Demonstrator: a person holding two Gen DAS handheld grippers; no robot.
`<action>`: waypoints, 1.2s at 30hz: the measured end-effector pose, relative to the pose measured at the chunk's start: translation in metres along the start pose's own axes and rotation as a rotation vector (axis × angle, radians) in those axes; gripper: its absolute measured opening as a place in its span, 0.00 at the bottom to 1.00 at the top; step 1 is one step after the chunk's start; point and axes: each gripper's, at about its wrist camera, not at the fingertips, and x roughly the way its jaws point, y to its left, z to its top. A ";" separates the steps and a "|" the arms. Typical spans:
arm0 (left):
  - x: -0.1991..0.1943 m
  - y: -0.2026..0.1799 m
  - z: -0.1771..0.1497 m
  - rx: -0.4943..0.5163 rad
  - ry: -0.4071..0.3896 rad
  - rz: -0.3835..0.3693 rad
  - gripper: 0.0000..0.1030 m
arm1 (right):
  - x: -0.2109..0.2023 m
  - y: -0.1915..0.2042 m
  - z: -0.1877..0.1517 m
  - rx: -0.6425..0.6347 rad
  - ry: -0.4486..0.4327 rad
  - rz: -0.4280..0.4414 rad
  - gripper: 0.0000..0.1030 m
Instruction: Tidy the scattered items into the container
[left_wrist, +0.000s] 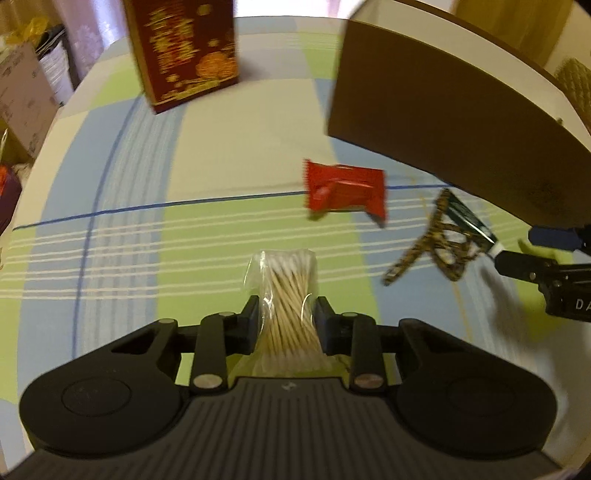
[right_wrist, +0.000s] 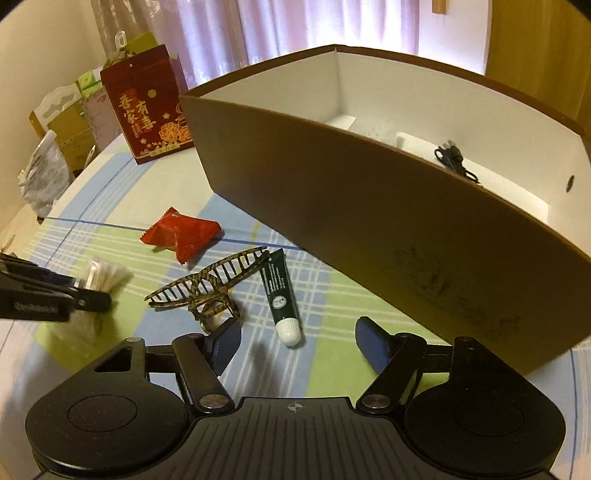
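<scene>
My left gripper (left_wrist: 285, 308) is shut on a clear bag of cotton swabs (left_wrist: 286, 280), held above the checked tablecloth; from the right wrist view the same bag (right_wrist: 101, 275) shows blurred at the left. My right gripper (right_wrist: 297, 343) is open, low over the cloth, with a green tube with a white cap (right_wrist: 280, 295) lying between and just beyond its fingers. A tortoiseshell hair claw (right_wrist: 207, 291) lies left of the tube, and a red snack packet (right_wrist: 181, 234) beyond it. The brown box with a white inside (right_wrist: 369, 206) stands at the right and holds a black cable (right_wrist: 456, 162).
A dark red gift box with gold print (right_wrist: 147, 122) stands upright at the back left of the table. Cardboard boxes and bags (right_wrist: 55, 147) are stacked past the table's left edge. Curtains hang behind.
</scene>
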 end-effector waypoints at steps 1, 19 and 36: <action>0.000 0.005 0.000 -0.008 0.000 0.007 0.26 | 0.002 0.000 0.000 -0.002 -0.007 -0.002 0.73; -0.010 0.000 -0.014 0.049 0.027 -0.039 0.25 | -0.006 -0.002 -0.026 -0.115 0.058 -0.032 0.17; -0.022 -0.047 -0.044 0.154 0.064 -0.149 0.31 | -0.056 -0.016 -0.066 -0.022 0.112 -0.059 0.78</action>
